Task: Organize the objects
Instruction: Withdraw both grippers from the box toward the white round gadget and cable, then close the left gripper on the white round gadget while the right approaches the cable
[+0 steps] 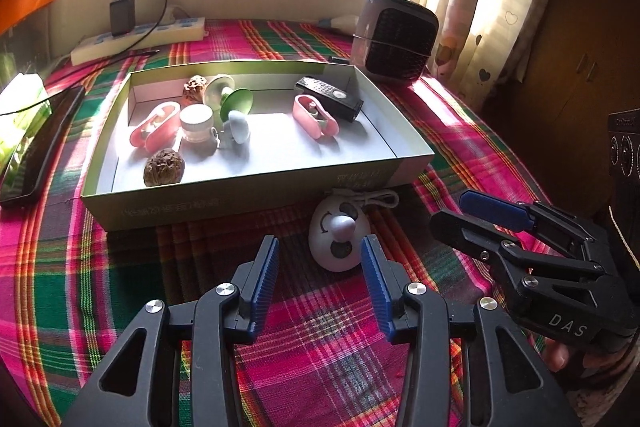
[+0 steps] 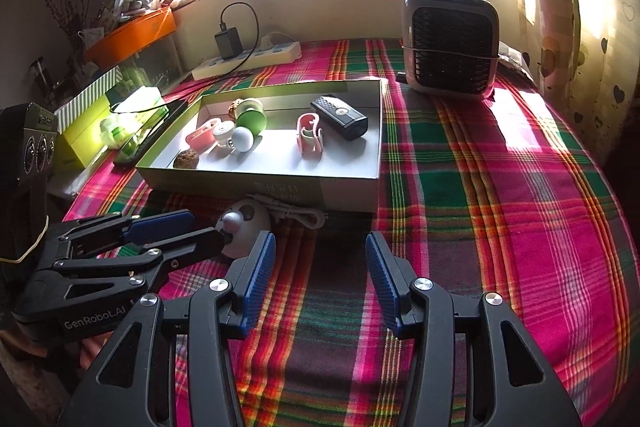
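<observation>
Both hand-held grippers hang spread and empty over the plaid cloth (image 2: 500, 187).

Left gripper (image 1: 320, 259) points at a white egg-shaped toy (image 1: 338, 239) lying on the cloth just in front of the shallow box (image 1: 256, 203), its cord (image 1: 374, 199) against the box wall; the pads are apart and press on nothing. Right gripper (image 2: 320, 255) stands beside it, jaws parted over bare cloth. Inside the box lie two walnuts (image 1: 164, 167), two pink cases (image 1: 316, 117), a small jar (image 1: 196, 123), a green suction cup (image 1: 236, 101) and a black remote (image 1: 330, 99). A small fan heater (image 2: 452, 43) stands behind.
</observation>
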Tool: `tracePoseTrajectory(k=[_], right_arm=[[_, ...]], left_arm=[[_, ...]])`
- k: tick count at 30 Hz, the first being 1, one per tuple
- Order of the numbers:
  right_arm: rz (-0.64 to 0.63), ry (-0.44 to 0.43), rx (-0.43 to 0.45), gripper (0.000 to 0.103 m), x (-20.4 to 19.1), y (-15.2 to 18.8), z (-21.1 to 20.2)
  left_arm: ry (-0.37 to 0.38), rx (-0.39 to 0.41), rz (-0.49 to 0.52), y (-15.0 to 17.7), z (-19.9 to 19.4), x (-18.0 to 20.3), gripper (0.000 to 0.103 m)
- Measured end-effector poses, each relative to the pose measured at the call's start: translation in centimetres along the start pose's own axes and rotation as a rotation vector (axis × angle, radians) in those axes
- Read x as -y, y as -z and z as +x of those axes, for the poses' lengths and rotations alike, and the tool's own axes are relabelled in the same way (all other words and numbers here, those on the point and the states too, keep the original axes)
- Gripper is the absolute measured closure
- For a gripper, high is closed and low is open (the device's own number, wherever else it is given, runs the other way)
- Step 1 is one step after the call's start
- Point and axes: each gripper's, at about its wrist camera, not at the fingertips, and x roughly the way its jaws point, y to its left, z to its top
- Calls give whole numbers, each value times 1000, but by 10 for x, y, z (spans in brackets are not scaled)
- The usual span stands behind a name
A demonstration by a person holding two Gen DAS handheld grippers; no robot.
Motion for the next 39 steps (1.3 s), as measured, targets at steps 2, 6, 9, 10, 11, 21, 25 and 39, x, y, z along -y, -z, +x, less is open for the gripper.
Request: tracePoseTrajectory(k=[2,6,9,10,11,21,25,39], right_arm=[[6,4,0,54,2,0,-1],[16,10,4,54,7,0,-2],[22,13,2,54,9,1,-2],[22,13,1,54,10,1,-2],[24,13,0,54,11,1,-2],[27,8,-12,54,13,1,3],[21,9,-20,54,11,1,6],[-16,-20,-65,54,1,-7,26]], left_arm=[[0,-11,1,-2,5,1,62],[-6,-25,14,-5,12,5,62],[-16,-33,14,-7,17,6,62],[-13,-36,13,-8,18,7,62],[-12,-38,12,-9,19,7,62],[-10,-32,-3,-13,22,5,62],[1,-28,-15,-13,21,2,69],[-33,-6,-59,-6,7,-19,75]])
